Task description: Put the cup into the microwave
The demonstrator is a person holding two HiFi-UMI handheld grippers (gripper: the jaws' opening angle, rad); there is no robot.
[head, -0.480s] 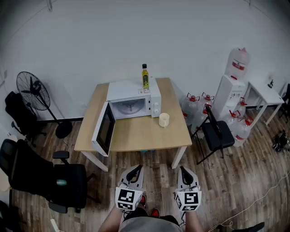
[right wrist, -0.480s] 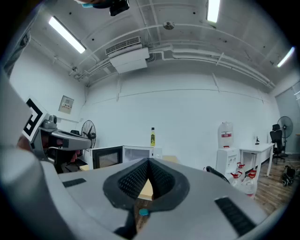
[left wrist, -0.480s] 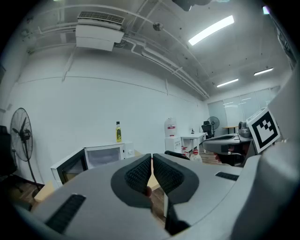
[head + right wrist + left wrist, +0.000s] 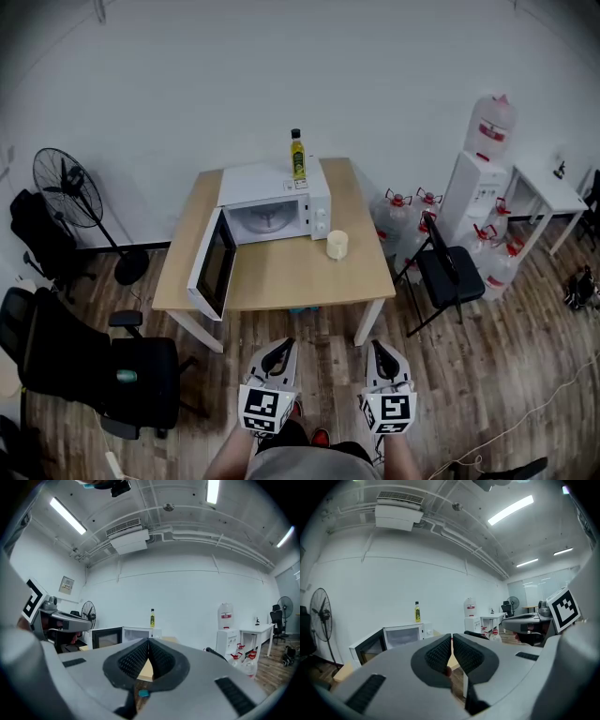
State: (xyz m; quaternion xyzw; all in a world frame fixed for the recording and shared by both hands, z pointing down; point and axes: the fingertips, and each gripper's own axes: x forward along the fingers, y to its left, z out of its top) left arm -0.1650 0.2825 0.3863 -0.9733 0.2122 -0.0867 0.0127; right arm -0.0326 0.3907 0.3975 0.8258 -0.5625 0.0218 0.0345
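Observation:
A cream cup (image 4: 337, 245) stands on the wooden table (image 4: 281, 281), just to the right of the white microwave (image 4: 272, 214). The microwave's door (image 4: 214, 267) hangs wide open to the left, and the chamber looks empty. Both grippers are held low over the floor, well short of the table. My left gripper (image 4: 278, 354) is shut with nothing between its jaws, and so is my right gripper (image 4: 383, 356). The left gripper view shows the closed left gripper (image 4: 452, 636) with the microwave (image 4: 401, 637) far ahead. In the right gripper view the right gripper (image 4: 148, 642) points towards the microwave (image 4: 122, 636).
A yellow oil bottle (image 4: 297, 157) stands on top of the microwave. A black office chair (image 4: 103, 366) and a fan (image 4: 66, 183) are at the left. To the right of the table are a black chair (image 4: 445, 277), water jugs (image 4: 401, 211) and a water dispenser (image 4: 473, 197).
The head view has shifted very slightly, so the table sits a touch higher and further left. Both grippers keep their places and stay shut.

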